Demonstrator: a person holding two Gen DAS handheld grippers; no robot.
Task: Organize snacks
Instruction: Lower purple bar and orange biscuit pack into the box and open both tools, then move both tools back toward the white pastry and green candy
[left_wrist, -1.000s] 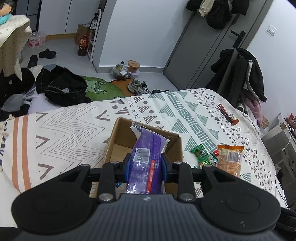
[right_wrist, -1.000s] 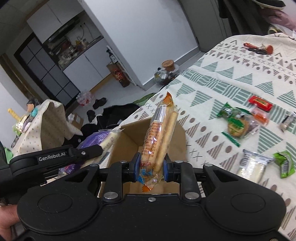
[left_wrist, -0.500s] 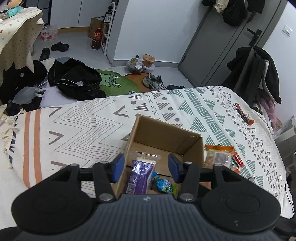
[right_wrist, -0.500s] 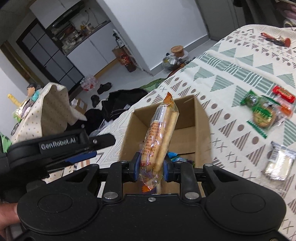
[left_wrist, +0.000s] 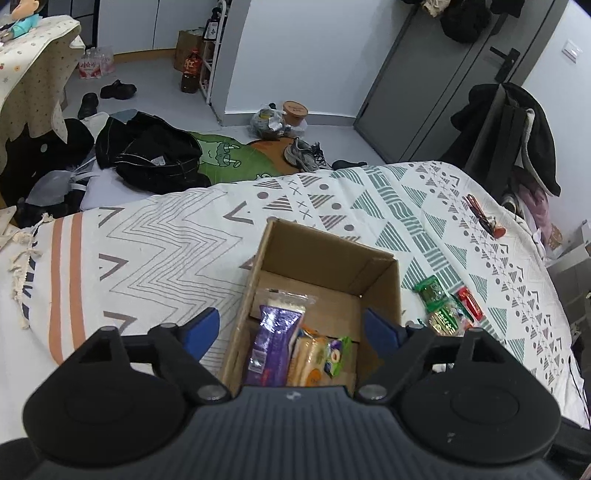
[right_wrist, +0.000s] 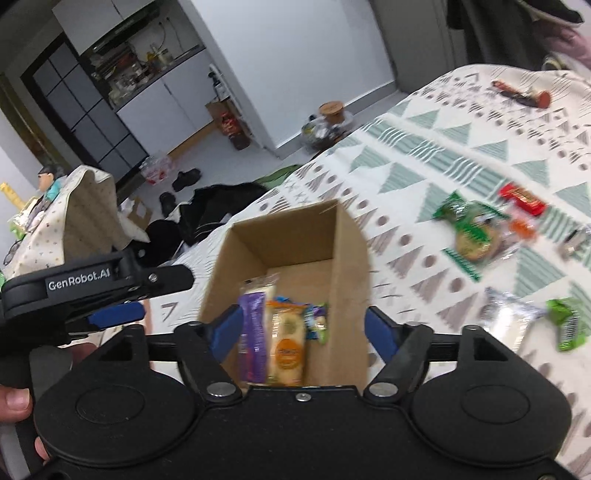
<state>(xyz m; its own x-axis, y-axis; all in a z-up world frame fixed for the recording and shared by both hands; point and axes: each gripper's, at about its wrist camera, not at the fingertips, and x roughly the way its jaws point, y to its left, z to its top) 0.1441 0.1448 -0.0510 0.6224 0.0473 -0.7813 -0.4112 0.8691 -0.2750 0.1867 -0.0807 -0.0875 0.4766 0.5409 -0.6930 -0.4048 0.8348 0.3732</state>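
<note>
Both grippers hung over the box (left_wrist: 382, 288), pointing down into it; the left gripper (left_wrist: 291, 326) had its blue fingers (left_wrist: 201, 326) spread wide with nothing between them, one on each side of the box's near end; the right gripper (right_wrist: 304, 326) was spread just as wide and also empty, and in its view you could see the left one off to the side with a hand (right_wrist: 14, 400) wrapped round the grip.

Biggest to smallest then: one patterned bedspread (left_wrist: 147, 240) under everything; one open cardboard box sat on it; inside the box I counted three packs lying side by side at the near end: one purple pack (left_wrist: 273, 341) against the left wall, one orange biscuit pack (left_wrist: 308, 356) right next to it, one small green-and-blue pack (left_wrist: 338, 356) on the far side of that.

Loose snacks outside the box, to its right on the bedspread, from the right view: one green cookie pack (right_wrist: 471, 230), one red bar (right_wrist: 522, 197), one silver pack (right_wrist: 508, 319), one small green pack (right_wrist: 567, 325); it was blurry there, so there may have been more I couldn't make out.
</note>
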